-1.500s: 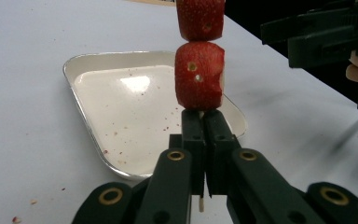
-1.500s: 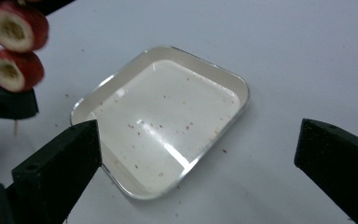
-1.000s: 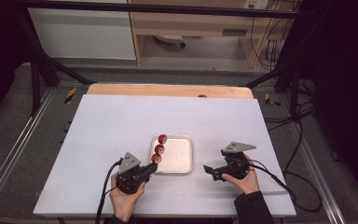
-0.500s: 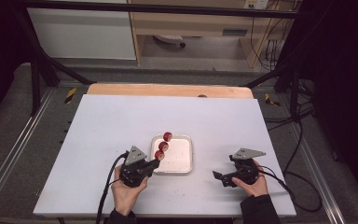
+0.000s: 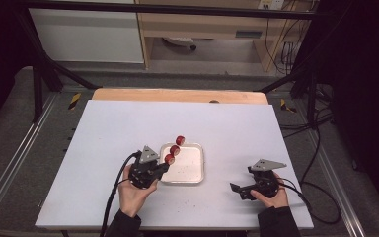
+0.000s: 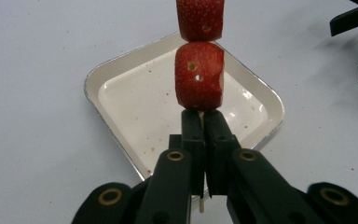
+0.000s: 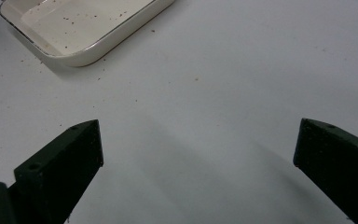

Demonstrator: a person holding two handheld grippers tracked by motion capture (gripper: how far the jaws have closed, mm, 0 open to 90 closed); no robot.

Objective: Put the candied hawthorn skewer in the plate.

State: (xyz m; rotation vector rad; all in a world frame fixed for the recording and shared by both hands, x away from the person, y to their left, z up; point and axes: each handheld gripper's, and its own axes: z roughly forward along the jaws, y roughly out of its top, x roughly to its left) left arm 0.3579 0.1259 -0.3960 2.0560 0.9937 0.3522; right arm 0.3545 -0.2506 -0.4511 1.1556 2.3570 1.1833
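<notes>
My left gripper [image 6: 200, 135] stayed pinched on the skewer [image 6: 199, 60], stick clamped between pressed jaws, three strawberry pieces stacked above. Since a second ago I'd lifted it a bit; it hung tilted over the tray's [image 5: 193, 174] left rim, mid-table toward the near edge. My right gripper [image 5: 240, 190] had backed off from the tray toward the near right corner, jaws spread, empty. I read it as threading done, skewer ready to set down.

I count three strawberry pieces [image 5: 180, 140] threaded on one skewer [image 6: 201, 204], one white tray [image 5: 196, 168] on one tabletop [image 5: 118, 123], and two claws: my left claw [image 5: 164, 167] and my right claw [image 5: 236, 190].
</notes>
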